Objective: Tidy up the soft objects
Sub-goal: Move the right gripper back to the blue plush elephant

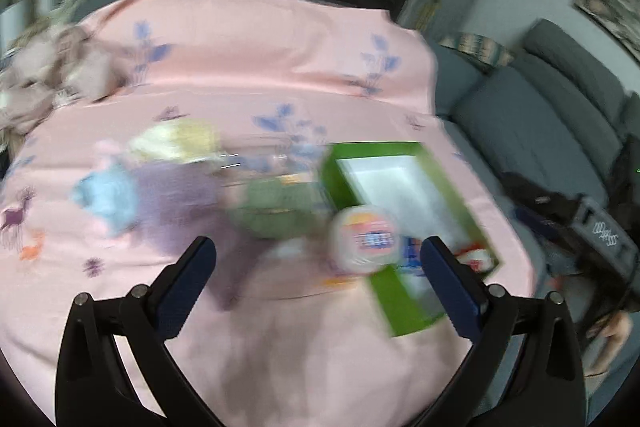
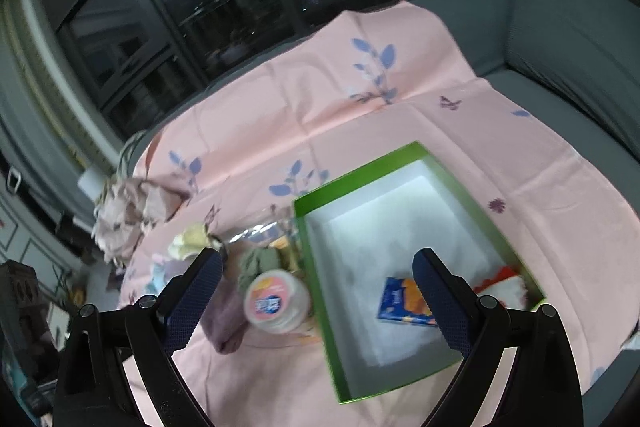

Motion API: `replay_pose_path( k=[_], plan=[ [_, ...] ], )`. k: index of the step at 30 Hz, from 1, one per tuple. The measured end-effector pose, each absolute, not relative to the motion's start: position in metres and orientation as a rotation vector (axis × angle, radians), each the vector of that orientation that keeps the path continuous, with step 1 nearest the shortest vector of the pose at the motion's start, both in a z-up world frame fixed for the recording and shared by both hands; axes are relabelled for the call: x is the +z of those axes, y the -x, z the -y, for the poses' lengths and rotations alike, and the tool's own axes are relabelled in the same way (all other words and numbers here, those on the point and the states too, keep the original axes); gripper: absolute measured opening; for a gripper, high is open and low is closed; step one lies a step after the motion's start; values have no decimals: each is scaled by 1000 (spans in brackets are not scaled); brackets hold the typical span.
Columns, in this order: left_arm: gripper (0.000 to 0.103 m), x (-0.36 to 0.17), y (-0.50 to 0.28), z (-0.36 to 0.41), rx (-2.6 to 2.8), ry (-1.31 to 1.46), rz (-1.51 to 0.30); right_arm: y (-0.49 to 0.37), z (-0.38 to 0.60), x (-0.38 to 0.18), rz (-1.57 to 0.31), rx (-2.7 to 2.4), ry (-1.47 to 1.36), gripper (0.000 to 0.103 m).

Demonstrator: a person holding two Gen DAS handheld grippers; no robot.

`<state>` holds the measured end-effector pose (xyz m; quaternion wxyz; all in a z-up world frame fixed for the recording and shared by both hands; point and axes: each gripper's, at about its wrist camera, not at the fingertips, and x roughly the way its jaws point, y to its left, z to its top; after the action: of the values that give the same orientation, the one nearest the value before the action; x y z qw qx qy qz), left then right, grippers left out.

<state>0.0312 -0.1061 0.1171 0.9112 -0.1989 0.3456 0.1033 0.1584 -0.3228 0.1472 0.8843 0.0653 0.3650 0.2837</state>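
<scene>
- Your left claw (image 1: 318, 259) hangs spread and empty; the round tissue tub (image 1: 366, 241) lies just ahead.
- Your right claw (image 2: 318, 273) gapes empty above the green box (image 2: 316, 227), a blue packet (image 2: 396, 301) inside.

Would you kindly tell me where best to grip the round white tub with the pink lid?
Probably across the curved side wall of the round white tub with the pink lid, coming from above: it seems to stand lid-up beside the green box, leaving its near and left sides freer.
</scene>
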Motion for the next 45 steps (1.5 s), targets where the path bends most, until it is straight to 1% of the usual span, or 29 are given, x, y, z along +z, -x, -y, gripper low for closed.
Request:
replay_pose_path(
  k=[8,18,27,31,38,41,44,45],
  plan=[
    [102,86,29,24,403,537,-694,-132,272,150,-733,608,-11,97],
    [102,48,55,-22,540,610,-709,-98,209,140,-734,775,63,97],
    [102,43,73,-41,610,641,-693,-83,165,120,-795,832,139,97],
    [101,38,75,-46,648,633,-721,-88,139,109,-871,866,120,97],
    [101,34,80,-57,653,681,-727,-108,75,88,-977,854,190,96],
    [100,33,83,-62,667,697,-733,-112,45,87,-984,837,234,95],
    [99,33,88,-67,688,708,-731,-102,5,89,-950,897,320,94],
    [99,33,89,-69,693,716,-730,-99,-6,88,-946,915,345,91]
  ],
)
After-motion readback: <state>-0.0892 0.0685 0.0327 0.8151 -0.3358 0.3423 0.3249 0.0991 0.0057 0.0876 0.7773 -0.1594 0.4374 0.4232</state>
